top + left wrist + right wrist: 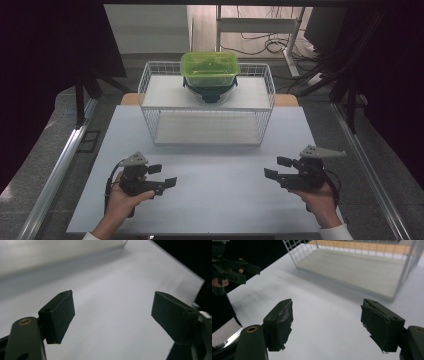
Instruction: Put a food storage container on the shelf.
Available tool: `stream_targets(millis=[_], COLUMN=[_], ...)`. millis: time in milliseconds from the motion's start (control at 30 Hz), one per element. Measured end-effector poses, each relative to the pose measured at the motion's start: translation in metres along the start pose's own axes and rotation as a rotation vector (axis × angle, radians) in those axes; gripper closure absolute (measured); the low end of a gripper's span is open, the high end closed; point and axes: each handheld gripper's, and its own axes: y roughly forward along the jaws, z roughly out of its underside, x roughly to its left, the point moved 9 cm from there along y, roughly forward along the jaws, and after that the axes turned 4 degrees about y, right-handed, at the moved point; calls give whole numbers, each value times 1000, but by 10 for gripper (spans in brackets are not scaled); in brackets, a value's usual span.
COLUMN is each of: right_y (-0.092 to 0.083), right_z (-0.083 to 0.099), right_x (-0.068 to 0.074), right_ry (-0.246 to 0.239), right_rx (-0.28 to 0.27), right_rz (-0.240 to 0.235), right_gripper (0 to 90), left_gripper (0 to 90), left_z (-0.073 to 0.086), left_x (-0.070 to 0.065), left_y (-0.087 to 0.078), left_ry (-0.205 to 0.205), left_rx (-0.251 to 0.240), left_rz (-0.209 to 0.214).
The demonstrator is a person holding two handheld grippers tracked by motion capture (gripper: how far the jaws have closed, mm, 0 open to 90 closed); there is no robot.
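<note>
While both tongs gape, green container (210, 68) sits well beyond.

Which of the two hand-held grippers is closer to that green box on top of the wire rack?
Neither clearly; they look about equally far. The left hand-held gripper sits low at the table's near left, the right hand-held gripper at the near right, with the green box up on the wire rack between and beyond them.

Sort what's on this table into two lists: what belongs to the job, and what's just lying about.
Job:
left gripper, open, empty
right gripper, open, empty
green lidded container
dark bowl beneath it
white wire shelf rack

Lying about:
cables on the floor
white frame behind
</note>
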Motion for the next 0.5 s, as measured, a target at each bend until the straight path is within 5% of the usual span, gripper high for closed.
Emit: stream_targets(millis=[67,167,500], right_y=[4,9,18], right_z=[12,25,41], right_x=[-3,-8,-12], right_ry=[14,-13,-37], right_rx=[21,53,112], right_rz=[-2,41,76], right_gripper=[253,253,253], left_gripper=[183,184,188], left_z=[12,16,9], left_x=[4,5,5], left_y=[1,0,-11], left_ry=[-19,4,49], left_rx=[15,22,-24], left_rz=[-12,-46,-96])
